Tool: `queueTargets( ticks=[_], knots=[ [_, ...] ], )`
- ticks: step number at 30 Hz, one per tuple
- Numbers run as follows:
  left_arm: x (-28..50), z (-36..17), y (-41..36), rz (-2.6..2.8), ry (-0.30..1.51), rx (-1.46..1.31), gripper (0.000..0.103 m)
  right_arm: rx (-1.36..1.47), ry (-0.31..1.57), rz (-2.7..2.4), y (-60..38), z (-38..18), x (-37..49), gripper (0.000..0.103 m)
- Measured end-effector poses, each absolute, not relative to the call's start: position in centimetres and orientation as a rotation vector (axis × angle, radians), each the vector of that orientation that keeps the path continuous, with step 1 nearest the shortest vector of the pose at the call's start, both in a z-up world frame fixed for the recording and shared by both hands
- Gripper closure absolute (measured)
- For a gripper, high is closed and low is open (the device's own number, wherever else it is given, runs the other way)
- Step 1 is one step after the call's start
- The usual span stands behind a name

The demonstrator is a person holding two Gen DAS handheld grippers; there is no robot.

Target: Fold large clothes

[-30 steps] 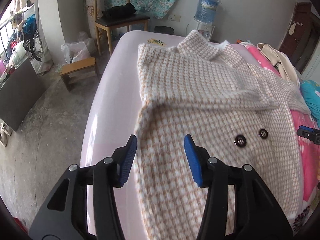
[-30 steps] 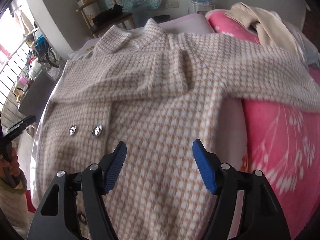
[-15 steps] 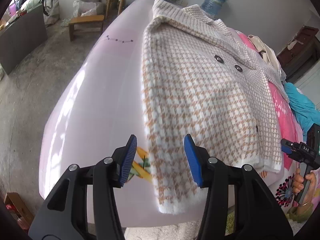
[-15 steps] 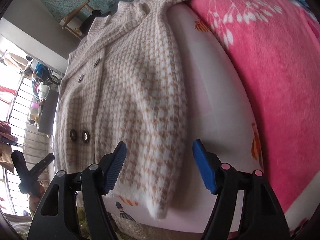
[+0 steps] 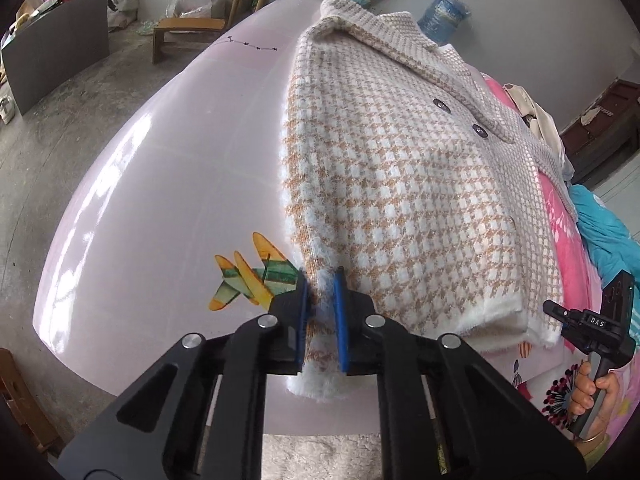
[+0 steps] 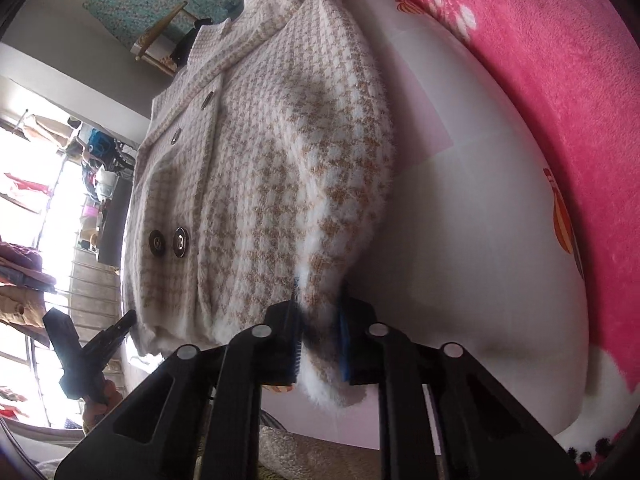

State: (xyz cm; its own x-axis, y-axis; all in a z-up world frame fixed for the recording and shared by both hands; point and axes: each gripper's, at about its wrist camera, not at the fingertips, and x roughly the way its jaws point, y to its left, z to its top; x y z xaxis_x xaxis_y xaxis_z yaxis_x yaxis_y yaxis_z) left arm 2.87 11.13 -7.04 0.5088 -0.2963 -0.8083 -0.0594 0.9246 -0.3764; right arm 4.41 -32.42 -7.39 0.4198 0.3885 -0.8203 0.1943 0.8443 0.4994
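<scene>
The fluffy white-and-tan checked knit coat lies flat on the pale pink bed ahead; the left gripper pinches one bottom corner; the right gripper pinches the other; it looks soft, floppy and thick, so corners hold best.

The coat hem pinched inside each gripper is hidden, seemingly bunched

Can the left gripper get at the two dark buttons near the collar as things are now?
Probably not now. The left gripper is shut on the coat hem; the buttons lie far up the coat, nothing covering them. It must release first.
</scene>
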Motion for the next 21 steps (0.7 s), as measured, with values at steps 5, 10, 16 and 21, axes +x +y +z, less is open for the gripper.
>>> queueTargets(
  ticks=[5,10,16,21],
  knots=[
    [0.9,-2.8,11.0,-0.128,0.928,-0.216,0.097,0.472,1.037,0.151,-31.5,-2.5,3.2,0.096],
    [-0.9,1.2,11.3,-0.201,0.878,-0.168,0.097,0.397,0.959,0.155,-32.1,2.2,2.2,0.097],
    [-3.4,1.5,11.9,-0.242,0.973,-0.131,0.097,0.376,1.012,0.160,-33.3,3.5,-0.1,0.097],
    [-4.6,-1.8,13.0,-0.241,1.129,-0.204,0.096,0.398,1.137,0.130,-34.2,0.6,-2.2,0.096]
  ],
)
